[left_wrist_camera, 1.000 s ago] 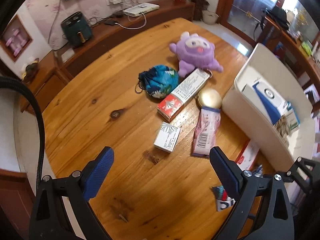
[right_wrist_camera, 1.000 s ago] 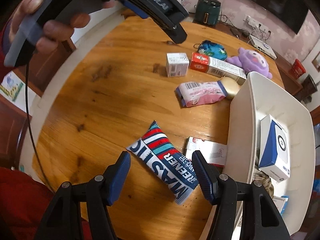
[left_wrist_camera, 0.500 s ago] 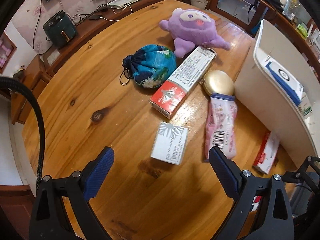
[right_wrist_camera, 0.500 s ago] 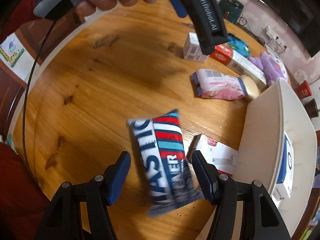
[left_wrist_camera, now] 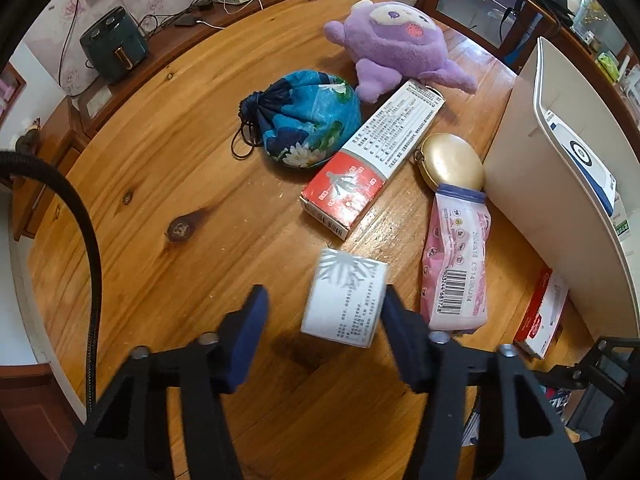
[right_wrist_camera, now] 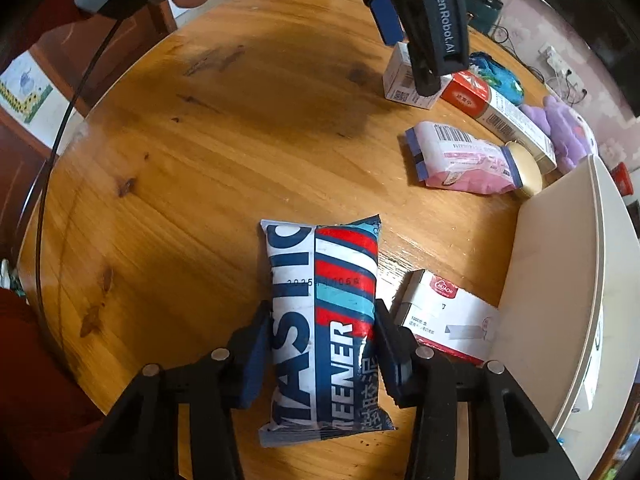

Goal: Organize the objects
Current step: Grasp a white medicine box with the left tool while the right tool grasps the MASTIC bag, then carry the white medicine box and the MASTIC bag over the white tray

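Note:
My left gripper [left_wrist_camera: 324, 320] straddles a small white box [left_wrist_camera: 345, 298] on the round wooden table [left_wrist_camera: 180, 184]; its right finger touches the box, the left finger stands apart, so it is partly closed. My right gripper [right_wrist_camera: 318, 344] has closed in around a blue, white and red packet [right_wrist_camera: 322, 320]; both pads sit at its sides. The left gripper also shows in the right wrist view [right_wrist_camera: 424, 20], over the white box [right_wrist_camera: 404, 80].
A white bin [left_wrist_camera: 560, 168] with boxes inside stands at the right. Beside it lie a pink packet [left_wrist_camera: 456, 264], a gold compact [left_wrist_camera: 452, 162], a long red-and-white box [left_wrist_camera: 372, 160], a blue drawstring pouch [left_wrist_camera: 308, 120], a purple plush [left_wrist_camera: 392, 44] and a red-white box [right_wrist_camera: 448, 320].
Both grippers have narrowed. The left one moved forward and down onto the white box. The right one moved over the striped packet, which now lies lengthwise between its fingers.

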{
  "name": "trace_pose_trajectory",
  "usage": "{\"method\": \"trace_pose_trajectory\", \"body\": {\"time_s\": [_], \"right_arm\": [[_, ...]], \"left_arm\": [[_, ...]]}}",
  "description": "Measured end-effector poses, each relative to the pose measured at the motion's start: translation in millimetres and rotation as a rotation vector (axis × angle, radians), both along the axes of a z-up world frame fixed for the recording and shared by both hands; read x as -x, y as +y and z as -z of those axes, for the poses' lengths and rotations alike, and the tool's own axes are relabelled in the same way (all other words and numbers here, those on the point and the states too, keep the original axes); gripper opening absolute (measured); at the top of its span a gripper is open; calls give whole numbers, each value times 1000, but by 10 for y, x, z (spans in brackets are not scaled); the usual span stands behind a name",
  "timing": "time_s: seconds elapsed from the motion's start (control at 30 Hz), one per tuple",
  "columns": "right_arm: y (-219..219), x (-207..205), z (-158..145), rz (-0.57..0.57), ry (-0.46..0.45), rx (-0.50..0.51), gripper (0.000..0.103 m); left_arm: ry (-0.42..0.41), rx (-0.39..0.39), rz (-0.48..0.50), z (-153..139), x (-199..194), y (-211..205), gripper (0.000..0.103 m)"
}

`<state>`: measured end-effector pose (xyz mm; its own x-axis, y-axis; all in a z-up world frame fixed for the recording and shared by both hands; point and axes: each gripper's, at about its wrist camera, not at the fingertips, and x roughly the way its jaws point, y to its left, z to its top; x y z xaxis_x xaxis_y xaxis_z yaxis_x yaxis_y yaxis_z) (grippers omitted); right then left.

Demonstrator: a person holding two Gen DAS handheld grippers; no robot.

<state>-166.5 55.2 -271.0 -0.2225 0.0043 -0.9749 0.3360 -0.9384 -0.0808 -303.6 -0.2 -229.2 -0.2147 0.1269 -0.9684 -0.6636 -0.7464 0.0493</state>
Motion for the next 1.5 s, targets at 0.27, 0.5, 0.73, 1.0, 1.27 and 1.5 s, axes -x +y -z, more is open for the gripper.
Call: {"method": "trace_pose_trajectory", "body": {"time_s": [0.27,0.5,0.73,1.0,1.27,1.5], "right_arm": [[25,-73,-4,52,-7,23,46],[110,-140,-15,140,-24,48,45],[216,-227,-253,229,-14,112,45],[499,-175,-894,320,54,200,44],[761,-288,-1465,362,121,240,44],[1263,-565,-1850,404,163,252,44]], "left_arm": [[1,-10,-21,10,-80,67,35],[1,9,-77,-36,-142,80,34],[12,6,-132,-246,-259,72,34],[60,0,-178,-817,-520,104,34],[122,-16,-249,-1460,-924,252,34],[153,-79,-307,-1871,-1276,535,34]]}}
